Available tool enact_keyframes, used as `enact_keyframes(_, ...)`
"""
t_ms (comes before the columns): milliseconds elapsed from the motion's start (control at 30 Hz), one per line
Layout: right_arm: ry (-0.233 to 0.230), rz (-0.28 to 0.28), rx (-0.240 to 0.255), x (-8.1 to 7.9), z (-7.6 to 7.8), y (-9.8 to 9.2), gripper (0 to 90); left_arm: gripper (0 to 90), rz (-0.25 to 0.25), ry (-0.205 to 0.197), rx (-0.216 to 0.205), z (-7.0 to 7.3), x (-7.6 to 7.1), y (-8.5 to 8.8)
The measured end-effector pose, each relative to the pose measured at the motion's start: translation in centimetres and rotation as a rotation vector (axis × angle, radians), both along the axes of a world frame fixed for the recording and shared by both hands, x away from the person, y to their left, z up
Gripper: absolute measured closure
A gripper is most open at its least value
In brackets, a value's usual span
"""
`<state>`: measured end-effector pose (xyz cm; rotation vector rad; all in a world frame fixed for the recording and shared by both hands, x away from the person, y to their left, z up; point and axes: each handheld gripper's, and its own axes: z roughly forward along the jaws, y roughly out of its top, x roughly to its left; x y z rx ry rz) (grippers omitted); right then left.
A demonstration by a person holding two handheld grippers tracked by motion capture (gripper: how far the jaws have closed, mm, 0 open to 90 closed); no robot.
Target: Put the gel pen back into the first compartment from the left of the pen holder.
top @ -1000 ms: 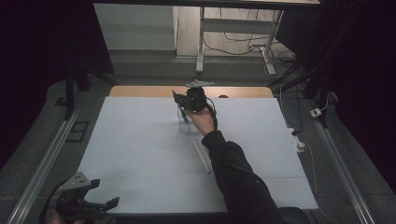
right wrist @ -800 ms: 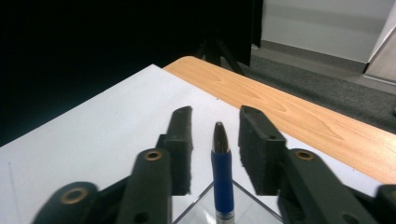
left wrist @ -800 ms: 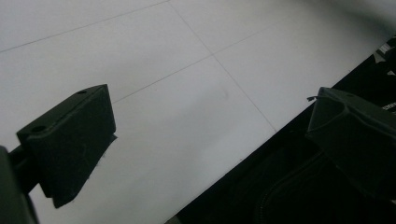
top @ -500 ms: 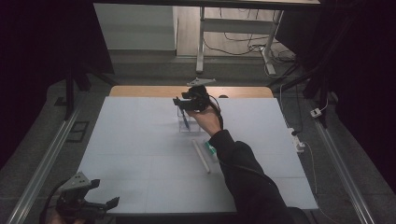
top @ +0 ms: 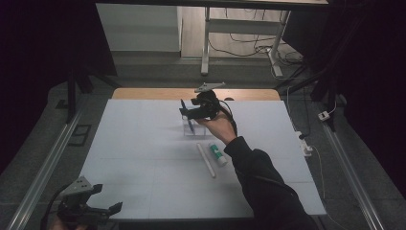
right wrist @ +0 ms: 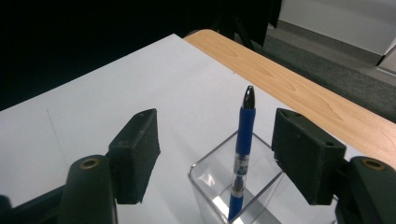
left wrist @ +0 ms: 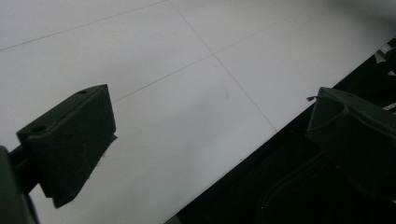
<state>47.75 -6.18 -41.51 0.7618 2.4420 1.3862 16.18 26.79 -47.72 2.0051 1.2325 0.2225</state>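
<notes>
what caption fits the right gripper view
Open right gripper above a clear holder with a blue pen standing inside.

The pen [right wrist: 243, 154] has a glossy blue plastic barrel and a shiny black tip. It stands in a clear, smooth plastic box [right wrist: 210, 179]. The table [right wrist: 140, 88] is covered in matt white sheeting, with a bare wood-grain edge [right wrist: 289, 88]. The jaws look matt black.

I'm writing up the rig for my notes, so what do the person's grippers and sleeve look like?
Both grippers are black with two blocky, flat-faced jaws. The right gripper and left gripper each carry a grey three-cornered plate on top, and a black cable trails from the right one. The person's right arm wears a dark sleeve.
</notes>
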Motion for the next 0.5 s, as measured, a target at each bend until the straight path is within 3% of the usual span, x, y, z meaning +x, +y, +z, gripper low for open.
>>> enact_keyframes(500, 0.05, 0.033, -0.022, -2.2, 0.1, -1.7, 16.9, 1.1, 0.001, 0.003, 0.001, 0.0, 0.0, 0.0)
